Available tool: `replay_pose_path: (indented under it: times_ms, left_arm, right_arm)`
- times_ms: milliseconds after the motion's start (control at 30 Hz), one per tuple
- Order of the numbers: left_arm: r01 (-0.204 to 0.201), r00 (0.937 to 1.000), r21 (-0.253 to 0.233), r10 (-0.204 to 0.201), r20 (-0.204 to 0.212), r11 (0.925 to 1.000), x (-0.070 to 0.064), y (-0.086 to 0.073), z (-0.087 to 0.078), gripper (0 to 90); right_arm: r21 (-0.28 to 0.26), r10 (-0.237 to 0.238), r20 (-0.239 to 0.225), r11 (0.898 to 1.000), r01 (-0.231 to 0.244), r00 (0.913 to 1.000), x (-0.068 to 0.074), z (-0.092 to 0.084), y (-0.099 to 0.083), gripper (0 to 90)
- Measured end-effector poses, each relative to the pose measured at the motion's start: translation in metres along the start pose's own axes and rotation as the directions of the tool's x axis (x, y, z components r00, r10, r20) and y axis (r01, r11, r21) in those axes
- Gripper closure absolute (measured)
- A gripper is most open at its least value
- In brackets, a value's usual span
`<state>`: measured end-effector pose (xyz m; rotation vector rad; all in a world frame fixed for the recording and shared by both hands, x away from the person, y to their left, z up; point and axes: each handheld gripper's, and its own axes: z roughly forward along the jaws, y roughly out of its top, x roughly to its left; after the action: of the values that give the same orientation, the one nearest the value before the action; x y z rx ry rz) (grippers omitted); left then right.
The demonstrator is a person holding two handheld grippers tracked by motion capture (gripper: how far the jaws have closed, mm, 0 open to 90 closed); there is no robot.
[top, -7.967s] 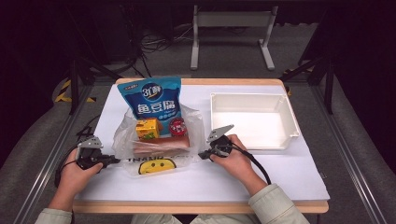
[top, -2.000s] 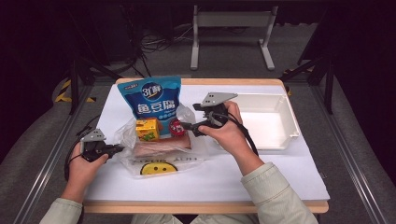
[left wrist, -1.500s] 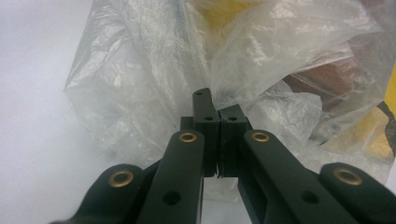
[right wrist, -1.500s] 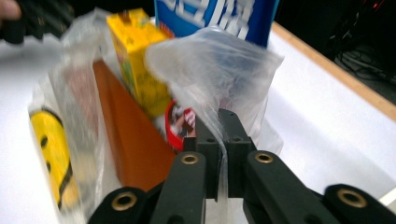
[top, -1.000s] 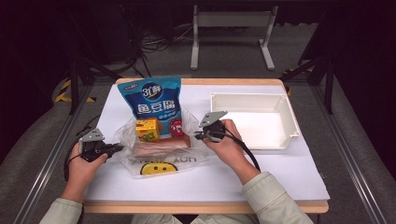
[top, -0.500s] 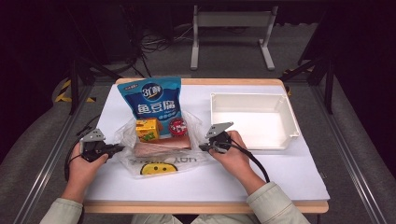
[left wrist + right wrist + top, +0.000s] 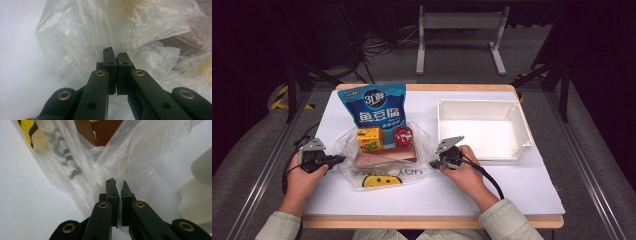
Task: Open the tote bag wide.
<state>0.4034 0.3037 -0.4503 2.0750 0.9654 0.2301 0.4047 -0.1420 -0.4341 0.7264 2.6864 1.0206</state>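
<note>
**Both tools pinching the bag's edges**

Left tool point(image 7: 338, 159) sits at the left edge of the crinkled clear plastic bag point(image 7: 384, 160), and in my left gripper view its jaws are pressed together with a thin fold of the film caught between them. My right tool point(image 7: 433, 163) is at the bag's right edge, jaws likewise squeezed onto a strip of plastic, which I see running down between them in the right gripper view. So the bag lies between my two tools, on the white counter point(image 7: 512, 185), held at both sides. Inside or under the film I make out a brown rectangular block point(image 7: 386, 156), a yellow carton point(image 7: 370, 139) and a small red round tin point(image 7: 403, 135). Behind the bag stands a blue snack pouch point(image 7: 373, 111). An open white plastic tray point(image 7: 524, 131) rests just beside my right hand point(image 7: 464, 172).
</note>
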Motion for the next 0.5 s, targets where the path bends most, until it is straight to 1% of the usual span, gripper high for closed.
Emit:
replay_pose_path:
  times_ms: [33, 100, 167, 300, 333, 367, 400, 433, 467, 500]
  left_arm:
    - [0.001, 1.0, 0.008, -0.001, 0.0, 1.0, 0.001, 0.0, 0.001, 88.5]
    - [0.01, 0.9999, 0.014, -0.01, 0.003, 0.9998, 0.002, -0.001, 0.005, 88.6]
    - [0.004, 1.0, 0.026, -0.004, 0.008, 0.9997, 0.0, -0.002, 0.008, 88.4]
    - [-0.006, 1.0, 0.031, 0.006, 0.005, 0.9995, -0.001, -0.002, 0.008, 87.6]
    - [0.0, 1.0, 0.022, 0.0, -0.002, 0.9998, -0.001, -0.002, 0.006, 86.7]
    - [0.009, 1.0, 0.017, -0.009, -0.001, 0.9998, -0.001, -0.002, 0.004, 83.9]
    - [0.008, 0.9999, 0.004, -0.008, -0.011, 1.0, 0.0, -0.002, 0.001, 80.6]
    - [0.013, 0.9998, -0.019, -0.013, -0.017, 0.9997, 0.0, 0.0, -0.004, 76.7]
    - [0.013, 0.9997, -0.039, -0.014, -0.019, 0.9992, -0.001, 0.001, -0.008, 70.9]
    - [0.013, 0.9998, -0.051, -0.014, -0.015, 0.9986, -0.001, 0.002, -0.012, 69.4]
  right_arm:
    - [0.003, 0.006, 0.001, 1.0, -0.006, 1.0, -0.001, 0.001, -0.002, 89.4]
    - [-0.011, 0.031, -0.012, 0.999, -0.031, 0.9995, -0.002, 0.001, -0.007, 89.6]
    - [-0.016, 0.047, -0.021, 0.999, -0.047, 0.9987, -0.003, -0.001, -0.009, 89.5]
    - [-0.023, 0.051, -0.027, 0.998, -0.051, 0.9984, -0.004, -0.004, -0.013, 89.5]
    - [-0.023, 0.051, -0.027, 0.998, -0.052, 0.9983, -0.004, -0.004, -0.014, 89.5]
    - [-0.023, 0.052, -0.028, 0.998, -0.052, 0.9983, -0.004, -0.004, -0.014, 89.5]
    - [-0.022, 0.049, -0.027, 0.999, -0.05, 0.9984, -0.003, -0.004, -0.014, 89.5]
    - [-0.019, 0.047, -0.027, 0.999, -0.047, 0.9986, -0.003, -0.004, -0.014, 89.5]
    - [-0.016, 0.042, -0.027, 0.999, -0.043, 0.9987, -0.003, -0.005, -0.014, 89.5]
    - [-0.016, 0.043, -0.026, 0.999, -0.043, 0.9987, -0.002, -0.005, -0.014, 89.5]
